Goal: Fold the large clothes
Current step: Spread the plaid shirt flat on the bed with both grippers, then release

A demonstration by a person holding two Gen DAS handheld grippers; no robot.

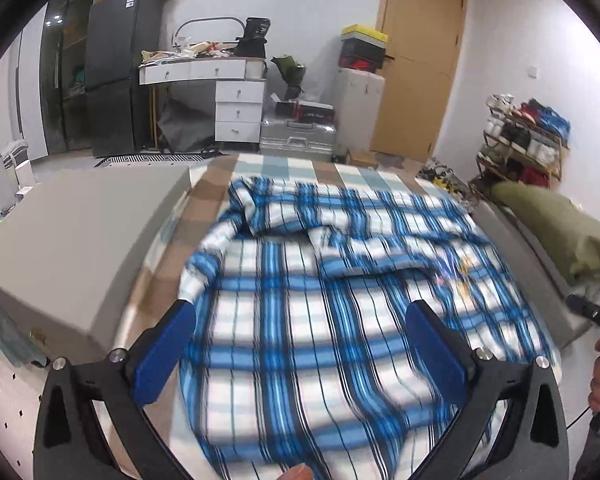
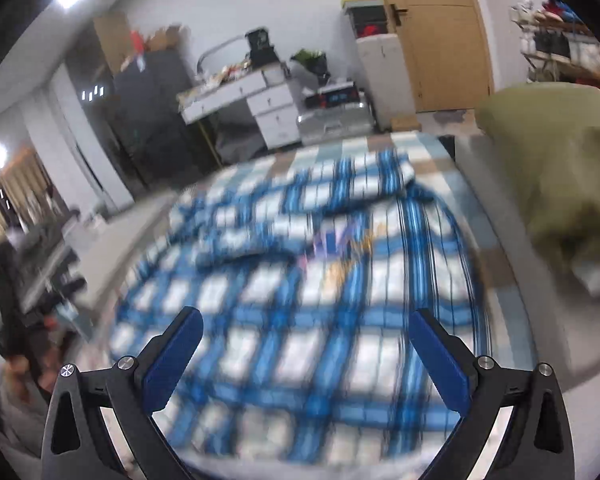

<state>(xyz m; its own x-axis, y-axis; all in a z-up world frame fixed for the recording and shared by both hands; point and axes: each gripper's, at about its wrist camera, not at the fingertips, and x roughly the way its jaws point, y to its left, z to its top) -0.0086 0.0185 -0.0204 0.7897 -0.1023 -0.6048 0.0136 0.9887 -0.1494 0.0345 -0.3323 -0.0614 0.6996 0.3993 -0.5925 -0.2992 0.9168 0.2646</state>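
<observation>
A large blue-and-white plaid garment (image 1: 320, 300) lies spread on a checked bed cover (image 1: 284, 166), with a sleeve folded across its far half. My left gripper (image 1: 300, 314) hangs above its near part, blue pads wide apart, nothing between them. In the right wrist view the same plaid garment (image 2: 300, 300) is blurred. My right gripper (image 2: 306, 322) hovers over it, open and empty. A fingertip shows at the bottom edge of the left wrist view.
A grey box (image 1: 80, 240) lies on the bed to the left. An olive pillow (image 1: 556, 228) sits at the right, also the olive pillow (image 2: 560, 184). Behind stand a white desk with drawers (image 1: 228, 92), a dark cabinet (image 1: 116, 72), a wooden door (image 1: 416, 60) and a cluttered rack (image 1: 524, 136).
</observation>
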